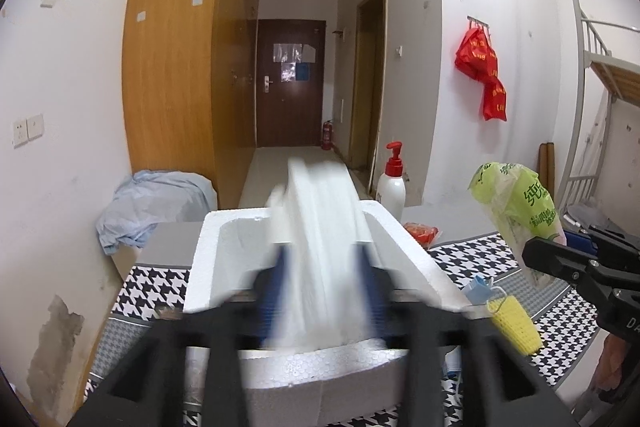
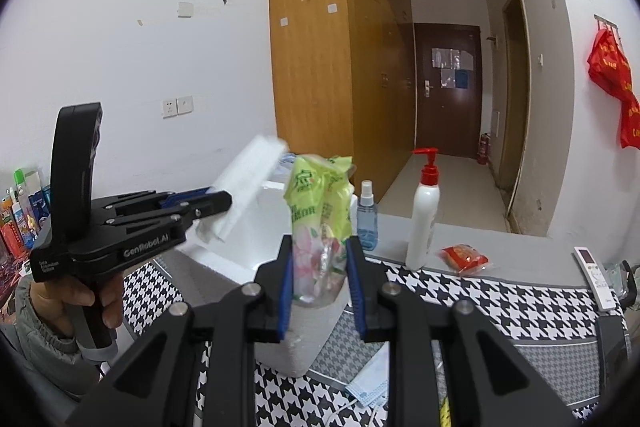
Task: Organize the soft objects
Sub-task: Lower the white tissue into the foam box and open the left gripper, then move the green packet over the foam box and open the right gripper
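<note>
A folded white cloth (image 1: 320,227) is clamped between the closed jaws of the left gripper (image 1: 324,255), held above the open foam box (image 1: 224,247), apparently for dropping inside. A green tissue pack (image 2: 320,223) is pinched upright between the right gripper's (image 2: 320,267) jaws, just beyond the box's near corner, probably waiting its turn.

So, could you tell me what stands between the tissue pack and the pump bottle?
In the right wrist view, a blue spray bottle stands between the tissue pack and the pump bottle.

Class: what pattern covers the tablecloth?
Black-and-white houndstooth tablecloth; right wrist view shows it best.
</note>
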The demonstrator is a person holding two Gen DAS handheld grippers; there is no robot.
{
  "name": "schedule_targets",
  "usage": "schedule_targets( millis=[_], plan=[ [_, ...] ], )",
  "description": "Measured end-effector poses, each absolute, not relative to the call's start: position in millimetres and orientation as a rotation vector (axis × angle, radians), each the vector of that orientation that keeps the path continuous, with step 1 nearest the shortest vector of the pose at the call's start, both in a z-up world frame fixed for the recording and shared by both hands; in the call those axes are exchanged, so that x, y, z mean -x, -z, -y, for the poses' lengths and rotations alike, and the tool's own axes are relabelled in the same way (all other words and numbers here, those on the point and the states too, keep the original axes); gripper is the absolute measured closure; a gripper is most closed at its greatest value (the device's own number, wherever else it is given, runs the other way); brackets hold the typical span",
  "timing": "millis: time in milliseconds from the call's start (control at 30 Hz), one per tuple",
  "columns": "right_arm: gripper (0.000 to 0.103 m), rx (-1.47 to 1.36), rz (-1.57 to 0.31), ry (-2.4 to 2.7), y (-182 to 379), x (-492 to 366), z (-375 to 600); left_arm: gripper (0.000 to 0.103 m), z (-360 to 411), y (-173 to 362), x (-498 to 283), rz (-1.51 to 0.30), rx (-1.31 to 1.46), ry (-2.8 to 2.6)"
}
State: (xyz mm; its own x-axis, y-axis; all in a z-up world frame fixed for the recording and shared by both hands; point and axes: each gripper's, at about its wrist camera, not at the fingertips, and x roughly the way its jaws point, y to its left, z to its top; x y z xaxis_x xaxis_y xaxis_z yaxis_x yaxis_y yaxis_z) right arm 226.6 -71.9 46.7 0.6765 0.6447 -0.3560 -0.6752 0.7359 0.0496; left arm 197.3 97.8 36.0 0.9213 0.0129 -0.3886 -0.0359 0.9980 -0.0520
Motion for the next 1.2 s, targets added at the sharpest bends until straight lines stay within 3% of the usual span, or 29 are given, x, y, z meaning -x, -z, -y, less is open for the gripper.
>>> schedule_targets(
  millis=[133,200,267,1200],
  plan=[
    [0.075,0.093,-0.371,-0.734,-47,-227,69,0.026,-103,-37,-190,-0.374,0.078,-0.05],
    [0.075,0.094,-0.374,-0.734,-46,-228,68,0.009,-105,-38,-186,-0.354,0.082,-0.057],
    [0.075,0.096,-0.376,-0.735,-46,-228,65,0.003,-106,-39,-181,-0.332,0.082,-0.072],
    [0.075,0.132,-0.39,-0.79,-47,-227,19,0.001,-145,-41,-136,-0.29,0.088,-0.173]
  ],
)
